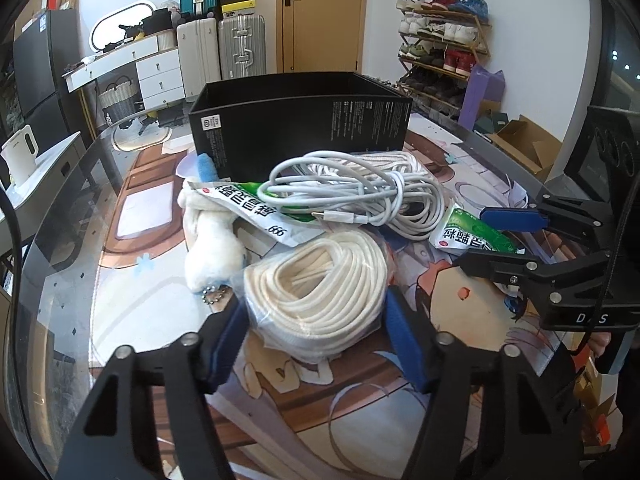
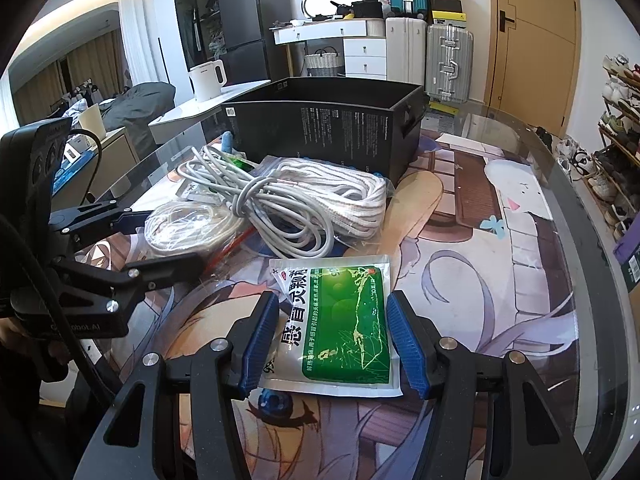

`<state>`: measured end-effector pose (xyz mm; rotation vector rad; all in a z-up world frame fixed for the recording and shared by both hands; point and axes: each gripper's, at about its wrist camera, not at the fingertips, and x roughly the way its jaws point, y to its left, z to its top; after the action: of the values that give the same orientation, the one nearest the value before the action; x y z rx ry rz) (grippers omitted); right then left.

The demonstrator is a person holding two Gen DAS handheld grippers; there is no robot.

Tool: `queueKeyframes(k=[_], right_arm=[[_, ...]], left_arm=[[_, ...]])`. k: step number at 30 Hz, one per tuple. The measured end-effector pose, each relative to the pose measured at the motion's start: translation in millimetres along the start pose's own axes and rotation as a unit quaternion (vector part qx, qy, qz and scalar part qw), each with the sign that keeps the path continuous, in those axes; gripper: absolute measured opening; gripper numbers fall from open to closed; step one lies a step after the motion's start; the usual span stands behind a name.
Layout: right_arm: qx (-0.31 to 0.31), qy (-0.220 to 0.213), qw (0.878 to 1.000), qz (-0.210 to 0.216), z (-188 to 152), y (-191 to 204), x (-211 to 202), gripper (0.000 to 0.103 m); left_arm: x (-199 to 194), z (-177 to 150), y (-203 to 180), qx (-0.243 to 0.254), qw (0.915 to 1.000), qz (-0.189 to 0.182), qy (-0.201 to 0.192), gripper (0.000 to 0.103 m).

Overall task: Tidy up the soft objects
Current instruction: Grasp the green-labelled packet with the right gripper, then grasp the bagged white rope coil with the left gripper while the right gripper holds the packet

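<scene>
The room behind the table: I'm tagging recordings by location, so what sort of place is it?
Most likely a lived-in home, perhaps an entryway or multi-purpose room. A wooden shoe rack full of sneakers, silver and white hard-shell suitcases and a white drawer dresser stand along the walls.

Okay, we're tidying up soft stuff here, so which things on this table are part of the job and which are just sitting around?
Part of the job:
rope coil
white cable bundle
flat cord bundle
plush toy
green sachet
second sachet
black box, the likely container

Just lying about:
kettle
suitcases
shoe rack
</scene>
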<state>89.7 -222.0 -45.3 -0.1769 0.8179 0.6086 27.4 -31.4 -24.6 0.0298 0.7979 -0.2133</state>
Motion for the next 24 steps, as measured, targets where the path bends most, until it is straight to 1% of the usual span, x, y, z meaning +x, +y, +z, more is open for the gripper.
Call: queueKeyframes(k=[2,3,7,12,24], right_arm=[[-0.002,-0.001,1.0,0.001,0,1,0,0.053],[-0.002,-0.002,1.0,0.002,0,2,-1,0.05],[-0.005,-0.007,1.0,0.003,-1,5,-1,0.047],[-0.011,-0.012,1.0,0.008,-2,9,-3,0.044],[-0.025,-0.041,0.999,0.02,3,20,-19,0.044]], left_arm=[[-2,-2,0,-0.002,1.0,0.0,-0.002,0.063],[-3,-3,1,-0.002,1.0,-0.001,-0.005,0.062],[-10,-8,2,-0.002,0.9999,-0.005,-0.012,0.06],[-20,-14,7,-0.001,0.9996,-0.011,-0.025,0.059],[-44,-22,21,-0.009,0.9987,-0.004,-0.049,0.059]])
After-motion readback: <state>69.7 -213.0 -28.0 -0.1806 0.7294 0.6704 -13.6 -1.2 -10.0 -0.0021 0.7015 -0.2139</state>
